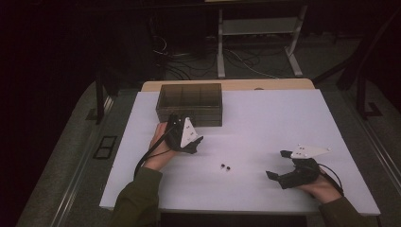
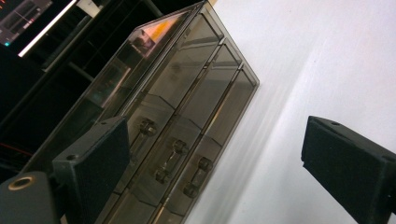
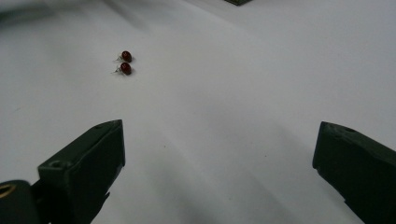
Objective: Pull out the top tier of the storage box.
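Left gripper (image 1: 196, 144) gapes wide near the drawer box (image 1: 189, 104); right gripper (image 1: 278, 164) (equally wide) faces two red beads (image 3: 124, 62).

Olive-green sleeves on both forearms. Left gripper (image 1: 189, 142) is black, topped by a white three-cornered plate, black cable trailing; right gripper (image 1: 278, 164) matches, with screw holes in its blocky jaws.

Ahead of our left gripper (image 1: 195, 144) stood a glossy smoked-plastic drawer box (image 2: 187, 107); matt black jaws flanked the smooth white tabletop (image 3: 243, 93).
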`<state>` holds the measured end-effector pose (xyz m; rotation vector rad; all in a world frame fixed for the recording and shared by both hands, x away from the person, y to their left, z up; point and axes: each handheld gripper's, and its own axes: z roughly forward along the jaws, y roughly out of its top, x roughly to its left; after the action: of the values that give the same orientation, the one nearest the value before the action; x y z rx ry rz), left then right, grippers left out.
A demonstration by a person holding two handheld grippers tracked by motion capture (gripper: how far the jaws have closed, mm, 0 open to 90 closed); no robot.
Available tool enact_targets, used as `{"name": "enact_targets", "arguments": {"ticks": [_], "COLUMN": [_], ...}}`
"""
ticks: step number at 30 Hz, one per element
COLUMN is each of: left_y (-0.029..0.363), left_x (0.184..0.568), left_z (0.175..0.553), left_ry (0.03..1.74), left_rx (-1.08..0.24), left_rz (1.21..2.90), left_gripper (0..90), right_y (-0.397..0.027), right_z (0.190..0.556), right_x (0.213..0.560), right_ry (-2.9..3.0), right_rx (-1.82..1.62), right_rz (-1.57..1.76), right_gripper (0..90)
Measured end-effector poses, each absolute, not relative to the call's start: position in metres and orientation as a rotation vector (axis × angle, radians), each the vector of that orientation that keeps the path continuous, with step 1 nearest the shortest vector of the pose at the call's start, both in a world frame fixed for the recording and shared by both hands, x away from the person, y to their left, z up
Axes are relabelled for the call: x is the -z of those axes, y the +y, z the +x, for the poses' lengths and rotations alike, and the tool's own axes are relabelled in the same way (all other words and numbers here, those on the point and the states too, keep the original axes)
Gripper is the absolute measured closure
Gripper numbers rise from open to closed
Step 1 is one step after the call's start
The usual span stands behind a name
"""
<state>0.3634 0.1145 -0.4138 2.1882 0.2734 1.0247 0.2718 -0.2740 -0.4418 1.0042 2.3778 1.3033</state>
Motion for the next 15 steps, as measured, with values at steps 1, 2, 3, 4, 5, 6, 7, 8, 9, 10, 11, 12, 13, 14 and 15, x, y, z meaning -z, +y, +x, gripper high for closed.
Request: {"name": "enact_targets", "arguments": {"ticks": [1,2,3,4,5,6,7,8,9,10,11,12,13,14,15], "left_y": [0.1138,0.1134,0.1128,0.1123,0.1117,0.1112,0.1111,0.1110,0.1109,0.1109,0.1108,0.1108,0.1107,0.1105,0.1101], "left_x": [0.4142,0.4141,0.4143,0.4144,0.4148,0.4154,0.4157,0.4159,0.4161,0.4157,0.4157,0.4157,0.4156,0.4157,0.4160], "left_z": [0.3631,0.3625,0.3622,0.3619,0.3619,0.3619,0.3620,0.3620,0.3617,0.3617,0.3616,0.3613,0.3611,0.3608,0.3601], "left_ry": [0.265,0.257,0.247,0.242,0.233,0.228,0.223,0.219,0.216,0.210,0.210,0.210,0.202,0.201,0.191], "left_rx": [-1.036,-1.053,-1.062,-1.065,-1.073,-1.077,-1.080,-1.086,-1.094,-1.101,-1.105,-1.109,-1.119,-1.124,-1.141], "left_rz": [2.187,2.192,2.194,2.199,2.203,2.201,2.205,2.206,2.205,2.206,2.202,2.201,2.200,2.202,2.209], "left_gripper": [7.0,7.0,7.0,7.0,7.0,7.0,7.0,7.0,7.0,7.0,7.0,7.0,7.0,7.0,7.0], "right_y": [-0.2741,-0.2740,-0.2740,-0.2740,-0.2741,-0.2741,-0.2742,-0.2744,-0.2745,-0.2744,-0.2743,-0.2743,-0.2742,-0.2742,-0.2742], "right_z": [0.2718,0.2717,0.2717,0.2717,0.2717,0.2717,0.2717,0.2718,0.2719,0.2720,0.2719,0.2719,0.2718,0.2719,0.2719], "right_x": [0.4417,0.4417,0.4417,0.4417,0.4417,0.4416,0.4416,0.4416,0.4416,0.4416,0.4416,0.4416,0.4417,0.4418,0.4418], "right_ry": [2.378,2.378,2.378,2.378,2.378,2.377,2.377,2.376,2.377,2.375,2.376,2.376,2.377,2.377,2.378], "right_rx": [-1.304,-1.304,-1.304,-1.303,-1.304,-1.304,-1.303,-1.303,-1.303,-1.304,-1.304,-1.304,-1.303,-1.303,-1.303], "right_rz": [1.004,1.004,1.004,1.004,1.003,1.003,1.003,1.005,1.005,1.006,1.006,1.005,1.005,1.004,1.003], "right_gripper": [1.9,1.9,1.9,1.9,1.9,1.9,1.9,1.9,1.9,1.9,1.9,1.9,1.9,1.9,1.9]}}
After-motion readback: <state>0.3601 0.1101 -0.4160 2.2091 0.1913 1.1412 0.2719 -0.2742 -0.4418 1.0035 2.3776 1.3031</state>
